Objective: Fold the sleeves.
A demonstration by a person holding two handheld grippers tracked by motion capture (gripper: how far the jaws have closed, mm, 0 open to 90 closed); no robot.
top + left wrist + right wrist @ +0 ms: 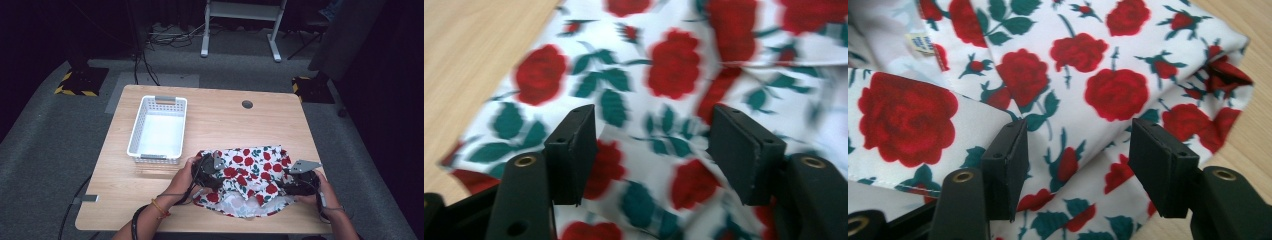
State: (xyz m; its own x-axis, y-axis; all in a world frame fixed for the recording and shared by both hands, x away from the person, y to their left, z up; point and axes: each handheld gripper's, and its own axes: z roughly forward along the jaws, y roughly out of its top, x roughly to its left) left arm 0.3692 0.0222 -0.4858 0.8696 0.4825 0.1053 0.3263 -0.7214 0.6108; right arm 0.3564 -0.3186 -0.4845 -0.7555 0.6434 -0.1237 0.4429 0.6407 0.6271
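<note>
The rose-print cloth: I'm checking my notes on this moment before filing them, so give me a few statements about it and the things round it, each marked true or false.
1. The rose-print cloth lies on the near half of the table. True.
2. The left gripper is shut on the cloth. False: its jaws stand apart over the fabric.
3. The white basket holds part of the cloth. False: the basket is empty and stands apart from the cloth, to its left and farther back.
4. The right gripper is open above the cloth. True.
5. The cloth is spread flat in one layer. False: it is rumpled, with folded-over edges.
</note>
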